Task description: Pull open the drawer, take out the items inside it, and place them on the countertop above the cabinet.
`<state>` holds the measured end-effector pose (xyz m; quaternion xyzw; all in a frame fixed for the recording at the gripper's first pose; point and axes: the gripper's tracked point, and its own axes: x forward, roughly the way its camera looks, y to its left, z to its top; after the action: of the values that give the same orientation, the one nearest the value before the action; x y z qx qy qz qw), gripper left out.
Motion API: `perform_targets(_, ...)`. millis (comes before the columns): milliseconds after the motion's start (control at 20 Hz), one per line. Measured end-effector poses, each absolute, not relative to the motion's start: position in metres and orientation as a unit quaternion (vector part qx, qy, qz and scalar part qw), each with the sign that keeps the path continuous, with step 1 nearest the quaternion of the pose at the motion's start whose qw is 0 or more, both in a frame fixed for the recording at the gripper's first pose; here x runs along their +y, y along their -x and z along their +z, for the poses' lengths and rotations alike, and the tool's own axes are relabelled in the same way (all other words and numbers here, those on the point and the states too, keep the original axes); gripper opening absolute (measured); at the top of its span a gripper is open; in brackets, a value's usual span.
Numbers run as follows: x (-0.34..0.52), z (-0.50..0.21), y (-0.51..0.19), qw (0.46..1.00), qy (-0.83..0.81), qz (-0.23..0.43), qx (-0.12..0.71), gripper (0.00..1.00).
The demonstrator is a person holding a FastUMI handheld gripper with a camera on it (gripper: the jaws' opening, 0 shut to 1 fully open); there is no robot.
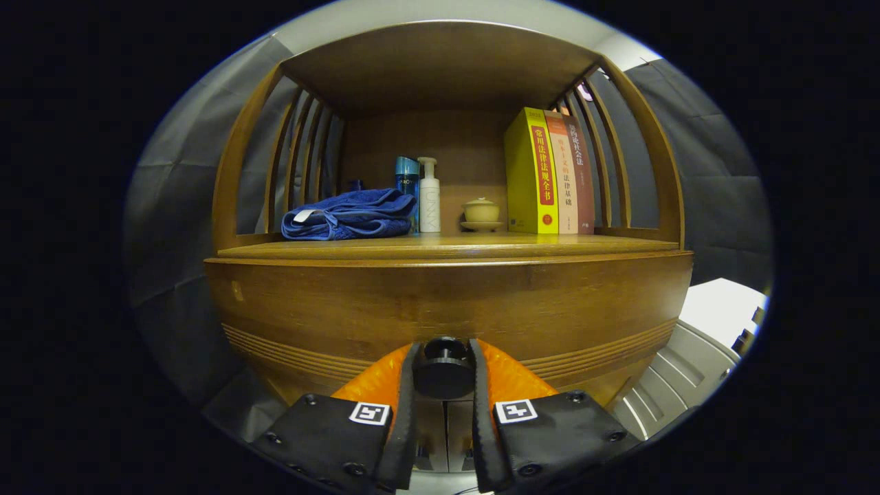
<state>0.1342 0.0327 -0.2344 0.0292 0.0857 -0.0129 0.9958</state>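
My gripper (443, 375) pinches the drawer knob (443, 370) with both fingers. At twelve o'clock, the countertop (447, 246) carries a blue towel (350, 215).

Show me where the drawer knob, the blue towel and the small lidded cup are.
drawer knob (443, 375): gripper view, its round front face, between the fingers.
blue towel (357, 216): gripper view, its folded middle.
lidded cup (480, 210): gripper view, its body.

Round black drawer knob (443, 368) partly covered on both sides by tongs (443, 375) closed against it. Wooden drawer front (440, 309) shut, contents unseen. Small dark-blue object (355, 185) mostly hidden behind folded blue towel (350, 214), identity unclear.
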Motion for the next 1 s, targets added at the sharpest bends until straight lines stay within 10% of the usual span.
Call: perform_targets(1000, 0.039, -0.23, -0.028, 0.991, -0.061, -0.016, 0.121, 0.42)
